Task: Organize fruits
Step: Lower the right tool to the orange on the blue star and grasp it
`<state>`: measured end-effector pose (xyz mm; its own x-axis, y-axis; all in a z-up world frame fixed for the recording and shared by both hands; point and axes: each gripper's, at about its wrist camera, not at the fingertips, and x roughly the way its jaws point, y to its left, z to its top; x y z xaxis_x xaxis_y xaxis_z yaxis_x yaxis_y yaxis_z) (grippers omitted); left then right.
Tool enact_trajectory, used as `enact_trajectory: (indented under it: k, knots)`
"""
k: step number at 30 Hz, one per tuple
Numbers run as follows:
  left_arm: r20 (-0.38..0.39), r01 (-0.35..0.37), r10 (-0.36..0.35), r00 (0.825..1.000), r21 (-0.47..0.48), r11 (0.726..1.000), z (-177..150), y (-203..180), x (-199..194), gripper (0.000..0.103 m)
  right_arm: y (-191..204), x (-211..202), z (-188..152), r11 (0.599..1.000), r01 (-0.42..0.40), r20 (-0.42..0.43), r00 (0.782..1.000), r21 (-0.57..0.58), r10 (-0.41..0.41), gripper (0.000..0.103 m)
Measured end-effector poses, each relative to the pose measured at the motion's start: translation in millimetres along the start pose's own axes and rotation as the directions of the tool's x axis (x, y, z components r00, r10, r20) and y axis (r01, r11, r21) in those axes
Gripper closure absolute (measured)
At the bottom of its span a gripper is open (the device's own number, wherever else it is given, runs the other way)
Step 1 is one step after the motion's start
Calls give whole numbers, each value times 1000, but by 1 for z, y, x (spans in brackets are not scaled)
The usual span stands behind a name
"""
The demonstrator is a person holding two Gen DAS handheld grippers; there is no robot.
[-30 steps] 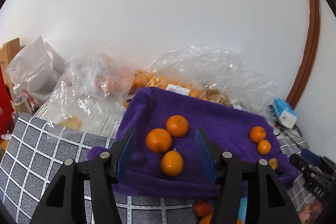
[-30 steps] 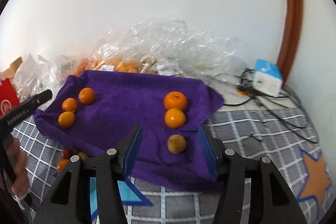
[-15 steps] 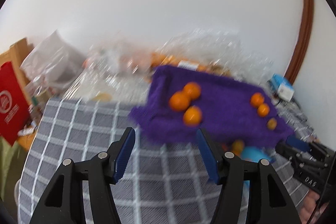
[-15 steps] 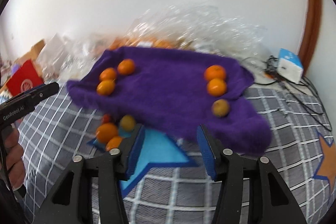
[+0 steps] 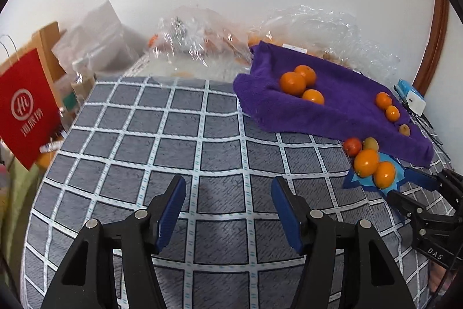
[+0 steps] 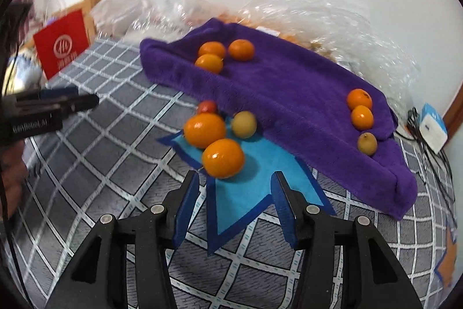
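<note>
A purple towel (image 6: 289,94) lies on the checked cloth and carries three oranges (image 6: 220,54) at its left end and three smaller fruits (image 6: 360,112) at its right end. In front of it several loose fruits sit on a blue star patch: two oranges (image 6: 222,158), a yellow-green fruit (image 6: 244,124) and a small red one (image 6: 207,107). My right gripper (image 6: 235,206) is open and empty, just short of the nearest orange. My left gripper (image 5: 228,210) is open and empty over bare checked cloth, left of that pile (image 5: 373,164).
Clear plastic bags with more fruit (image 5: 202,42) lie behind the towel against the wall. A red paper bag (image 5: 26,106) stands at the left. A white and blue box (image 6: 432,128) with cables lies at the far right.
Both grippers have pulled back from the towel and dropped lower. The right one has swung left onto the loose fruits on the blue star. The left one has moved left.
</note>
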<state>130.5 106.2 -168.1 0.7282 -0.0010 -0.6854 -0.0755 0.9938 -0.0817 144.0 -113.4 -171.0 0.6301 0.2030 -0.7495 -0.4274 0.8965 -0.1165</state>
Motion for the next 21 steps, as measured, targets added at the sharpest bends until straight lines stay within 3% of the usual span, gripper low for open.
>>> enact_trajectory:
  k: [7,13,17,21]
  knots:
    - [-15,16,-17,1000,-61,998,0,12,1,41,8,15,7,999,13,-28,1000,-37,-14,52]
    - [-12,15,-16,1000,-58,998,-1,10,1,41,3,22,13,1000,-1,-32,999,-7,1,52]
    - [-15,24,-25,1000,-55,998,-1,9,1,41,3,23,12,999,-32,-22,999,-2,32,66]
    - [-33,29,-31,999,-60,998,-1,9,4,41,-4,17,11,999,-27,-8,1000,39,27,66]
